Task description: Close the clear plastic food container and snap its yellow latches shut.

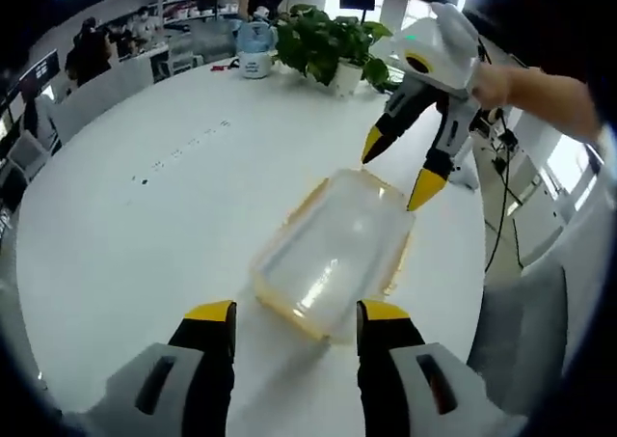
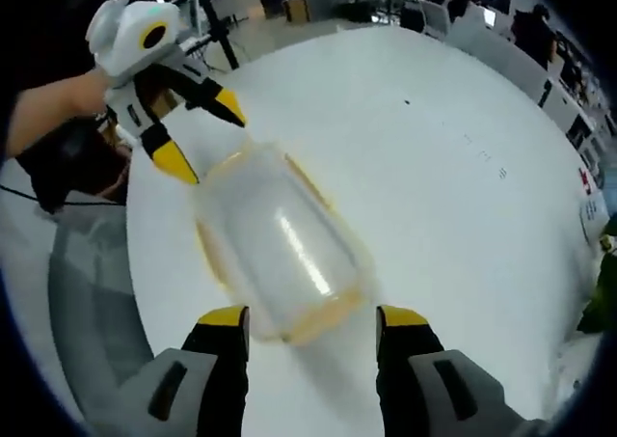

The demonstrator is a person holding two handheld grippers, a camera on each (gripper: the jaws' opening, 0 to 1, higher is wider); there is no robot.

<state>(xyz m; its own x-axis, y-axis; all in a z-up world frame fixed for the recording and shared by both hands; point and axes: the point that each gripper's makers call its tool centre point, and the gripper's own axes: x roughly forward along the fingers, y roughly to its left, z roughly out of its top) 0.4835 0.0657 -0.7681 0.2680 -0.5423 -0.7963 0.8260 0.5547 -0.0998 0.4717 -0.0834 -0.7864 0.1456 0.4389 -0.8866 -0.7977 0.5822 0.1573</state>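
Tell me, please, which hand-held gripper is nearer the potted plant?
Right. The right hand-held gripper is beyond the container, toward the potted plant; the left hand-held gripper, at its near end.

A large round white table (image 1: 145, 234) carries a clear plastic food container (image 1: 333, 254) with yellow trim, resting flat on the surface toward 4 o'clock from the table's centre in the left gripper view. At the far edge, toward 12 o'clock, a leafy green potted plant (image 1: 328, 41) in a white pot stands on the tabletop, with a pale blue and white appliance (image 1: 255, 49) just beside it at its 9 o'clock. A faint row of small dark marks (image 1: 178, 152) runs across the bare top. In the right gripper view, the container (image 2: 280, 249) lies near the table's (image 2: 434, 148) rounded edge at 9 o'clock.
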